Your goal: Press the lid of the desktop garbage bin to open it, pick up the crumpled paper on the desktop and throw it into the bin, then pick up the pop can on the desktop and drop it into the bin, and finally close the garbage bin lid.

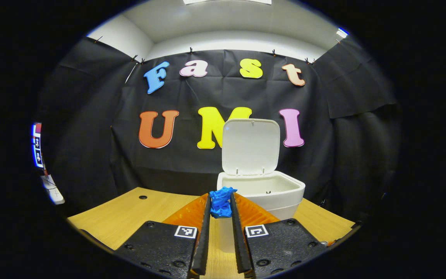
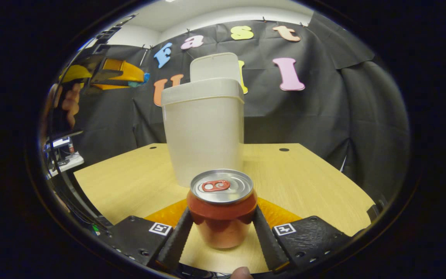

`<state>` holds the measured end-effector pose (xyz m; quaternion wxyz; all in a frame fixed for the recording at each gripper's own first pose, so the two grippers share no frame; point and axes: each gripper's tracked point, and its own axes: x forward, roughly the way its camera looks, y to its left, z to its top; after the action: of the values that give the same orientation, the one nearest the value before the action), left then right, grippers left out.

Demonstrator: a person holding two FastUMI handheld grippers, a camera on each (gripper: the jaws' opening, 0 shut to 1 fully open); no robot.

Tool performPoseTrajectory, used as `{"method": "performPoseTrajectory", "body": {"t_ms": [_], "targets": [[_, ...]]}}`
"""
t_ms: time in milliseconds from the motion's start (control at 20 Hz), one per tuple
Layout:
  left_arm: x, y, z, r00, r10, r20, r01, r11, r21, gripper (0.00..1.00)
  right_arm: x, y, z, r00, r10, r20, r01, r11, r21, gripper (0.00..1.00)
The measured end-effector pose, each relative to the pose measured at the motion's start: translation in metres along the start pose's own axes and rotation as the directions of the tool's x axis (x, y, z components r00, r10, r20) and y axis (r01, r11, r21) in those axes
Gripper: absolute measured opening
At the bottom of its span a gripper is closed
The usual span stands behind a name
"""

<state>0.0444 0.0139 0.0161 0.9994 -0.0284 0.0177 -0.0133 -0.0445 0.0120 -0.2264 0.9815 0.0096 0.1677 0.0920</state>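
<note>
Crumpled paper [image 1: 222, 202], blue, sits pinched between both fingers of the left gripper [image 1: 220, 212], held above the table [image 1: 130, 213] and just before the near rim of the garbage bin [image 1: 263, 190]. The lid [image 1: 251, 146] stands upright, so the mouth is free from above. In the right gripper view, the pop can [image 2: 222, 207] stands upright on the table between the fingers of the right gripper [image 2: 223, 228], which touch its two sides; the bin stands close behind it.
</note>
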Motion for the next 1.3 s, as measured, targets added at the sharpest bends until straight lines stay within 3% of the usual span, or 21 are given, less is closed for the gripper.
{"method": "performPoseTrajectory", "body": {"t_ms": [450, 700, 1050, 1150, 1300], "targets": [[0.074, -0.033, 0.037, 0.998, -0.050, 0.041, 0.051, 0.999, -0.008, 0.31, 0.002, -0.028, 0.015, 1.000, -0.014, 0.022, 0.014, 1.000, 0.021, 0.80], [0.107, -0.045, 0.022, 0.998, -0.063, -0.002, 0.063, 0.998, -0.010, 0.27, 0.005, -0.031, 0.024, 0.999, 0.001, 0.042, -0.002, 1.000, 0.028, 0.82], [0.121, -0.054, 0.016, 0.996, -0.086, -0.017, 0.086, 0.996, -0.001, 0.35, 0.011, -0.033, 0.024, 0.999, 0.015, 0.034, -0.016, 0.999, 0.052, 0.80], [0.125, -0.055, 0.013, 0.995, -0.092, -0.027, 0.092, 0.996, 0.003, 0.48, 0.010, -0.032, 0.024, 0.999, 0.017, 0.036, -0.019, 0.998, 0.053, 0.80], [0.128, -0.057, 0.008, 0.994, -0.103, -0.040, 0.103, 0.995, -0.010, 0.53, 0.011, -0.033, 0.023, 0.999, 0.016, 0.034, -0.017, 0.998, 0.052, 0.82]]}}
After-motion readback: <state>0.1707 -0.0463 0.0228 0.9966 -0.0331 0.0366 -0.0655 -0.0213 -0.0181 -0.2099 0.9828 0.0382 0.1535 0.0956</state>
